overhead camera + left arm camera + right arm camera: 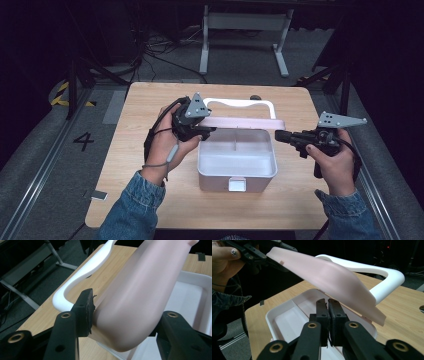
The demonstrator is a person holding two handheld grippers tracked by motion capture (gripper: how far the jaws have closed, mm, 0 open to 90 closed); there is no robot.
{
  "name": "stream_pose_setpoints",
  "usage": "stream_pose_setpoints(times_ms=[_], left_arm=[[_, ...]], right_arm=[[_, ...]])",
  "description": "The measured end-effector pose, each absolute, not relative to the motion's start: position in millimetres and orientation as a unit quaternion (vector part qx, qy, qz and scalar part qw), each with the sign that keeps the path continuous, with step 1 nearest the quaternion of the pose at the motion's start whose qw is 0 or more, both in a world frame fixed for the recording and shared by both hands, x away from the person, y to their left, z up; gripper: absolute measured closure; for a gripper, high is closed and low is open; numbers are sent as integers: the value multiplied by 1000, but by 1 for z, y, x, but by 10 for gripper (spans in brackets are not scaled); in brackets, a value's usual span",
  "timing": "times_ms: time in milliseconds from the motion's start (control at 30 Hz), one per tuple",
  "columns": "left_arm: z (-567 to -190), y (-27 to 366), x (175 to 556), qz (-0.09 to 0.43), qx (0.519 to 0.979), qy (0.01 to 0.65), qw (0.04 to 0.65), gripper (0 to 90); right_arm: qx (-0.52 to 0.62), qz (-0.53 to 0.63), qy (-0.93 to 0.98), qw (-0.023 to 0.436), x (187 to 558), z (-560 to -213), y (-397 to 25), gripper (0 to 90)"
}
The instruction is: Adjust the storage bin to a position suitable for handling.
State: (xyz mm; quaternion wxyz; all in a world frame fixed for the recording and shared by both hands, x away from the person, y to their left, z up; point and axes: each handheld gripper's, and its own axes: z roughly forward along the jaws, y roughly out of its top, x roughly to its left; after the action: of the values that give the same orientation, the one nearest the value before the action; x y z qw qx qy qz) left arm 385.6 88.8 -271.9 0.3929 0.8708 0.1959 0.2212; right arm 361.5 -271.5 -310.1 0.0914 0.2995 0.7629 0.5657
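A white plastic box [220, 182] stands mid-table with its pink lid [245, 122] raised on the far side. A white carrying handle [240, 102] lies behind it. My left gripper [202, 131] is shut on the lid's left corner; the left gripper view has the lid [140, 297] pinched between the jaws, with the handle [82, 272] beyond. My right gripper [277, 135] hovers at the box's right rim, pointing left. In the right gripper view it [328, 302] is shut with nothing held, above the box's open interior [282, 315] and under the lid [329, 277].
The box has a white latch [237, 185] on its front wall and a divider inside. A small grey card [99, 195] lies near the table's front-left corner. A small dark item [255, 97] sits at the back edge. Cables and a white frame [245, 22] lie beyond.
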Motion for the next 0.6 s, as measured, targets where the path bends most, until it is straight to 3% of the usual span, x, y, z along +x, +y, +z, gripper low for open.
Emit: stream_pose_setpoints(times_ms=[600], left_arm=[[-258,88,416,206,868,226,391,625]], right_arm=[[349,542,754,126,341,-309,-308,748]])
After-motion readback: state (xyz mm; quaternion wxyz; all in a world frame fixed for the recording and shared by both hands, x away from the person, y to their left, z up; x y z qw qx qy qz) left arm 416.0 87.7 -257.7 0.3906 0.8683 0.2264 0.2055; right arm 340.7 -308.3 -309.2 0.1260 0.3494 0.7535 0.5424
